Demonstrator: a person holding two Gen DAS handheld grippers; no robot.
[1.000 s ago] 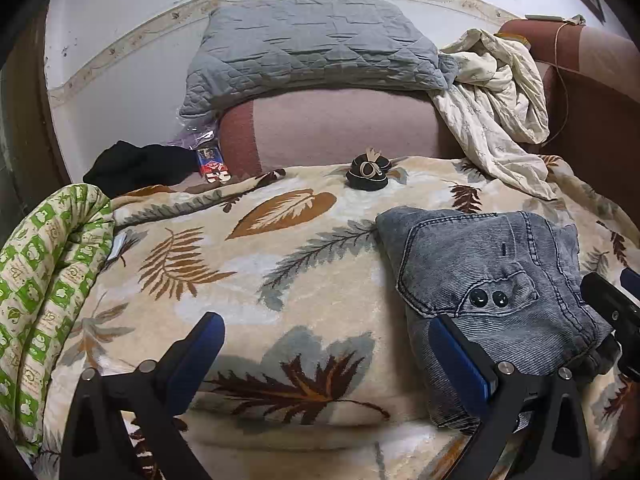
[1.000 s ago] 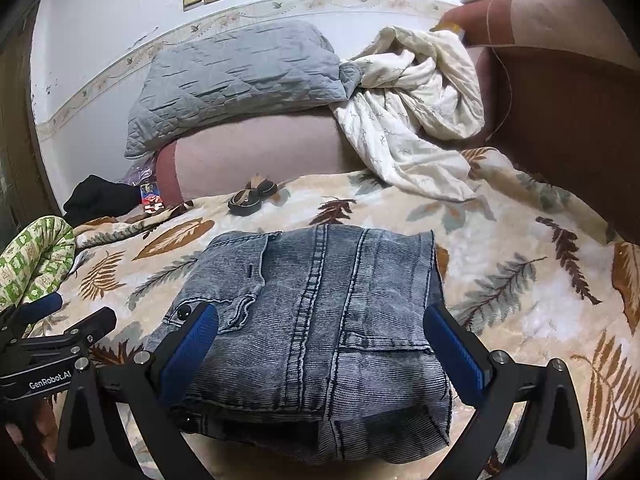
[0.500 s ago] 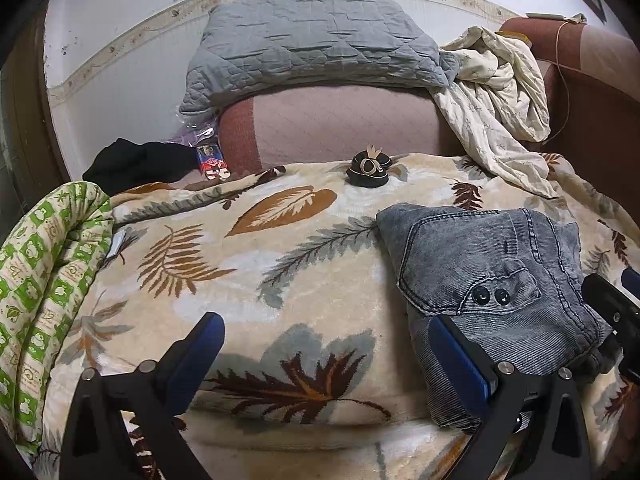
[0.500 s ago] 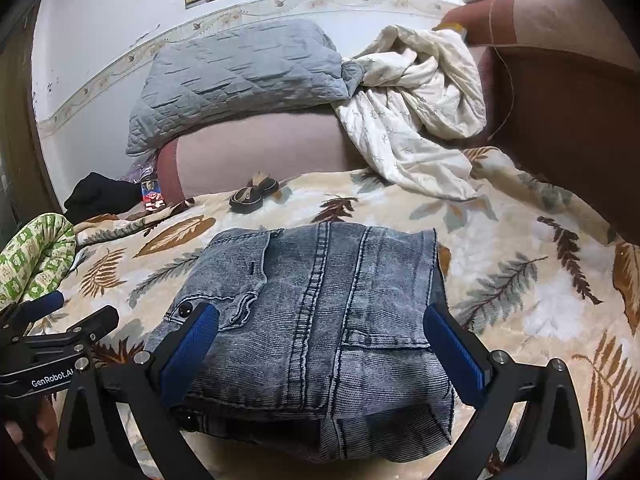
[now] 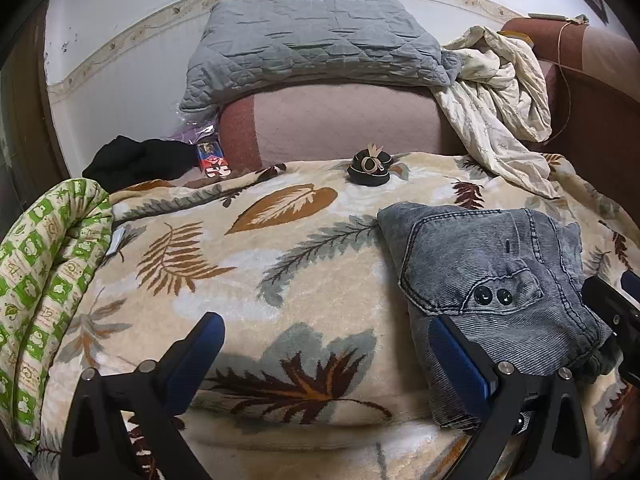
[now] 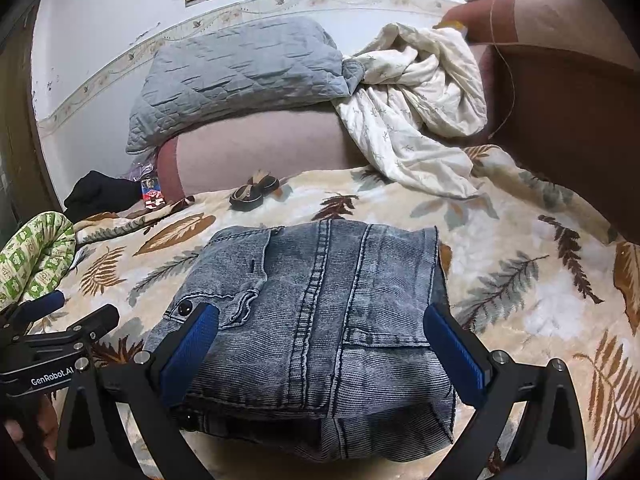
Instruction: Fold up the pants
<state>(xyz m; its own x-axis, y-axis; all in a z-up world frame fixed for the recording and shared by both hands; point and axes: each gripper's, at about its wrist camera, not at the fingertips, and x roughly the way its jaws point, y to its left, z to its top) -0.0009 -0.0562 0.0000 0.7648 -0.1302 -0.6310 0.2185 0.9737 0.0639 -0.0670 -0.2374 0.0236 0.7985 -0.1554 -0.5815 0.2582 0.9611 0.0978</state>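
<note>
On the leaf-patterned blanket (image 6: 520,280), the folded grey denim pants (image 6: 320,320) lie as a compact stack directly under the right gripper (image 6: 320,356), whose blue-padded jaws stand wide apart, one over each side of the stack, gripping nothing. The left gripper (image 5: 326,354) is likewise spread wide and empty over bare blanket, with the pants just beside its right finger (image 5: 456,356). In the right wrist view the left gripper's body reads "GenRobot.AI". Further left lies a rolled green-patterned quilt (image 5: 44,272). Beyond the pants sits a small dark slipper pair (image 6: 254,192), then a red printed packet (image 5: 212,158), its writing unreadable, a grey quilted pillow (image 5: 316,44) and a crumpled cream sheet (image 6: 416,108).
</note>
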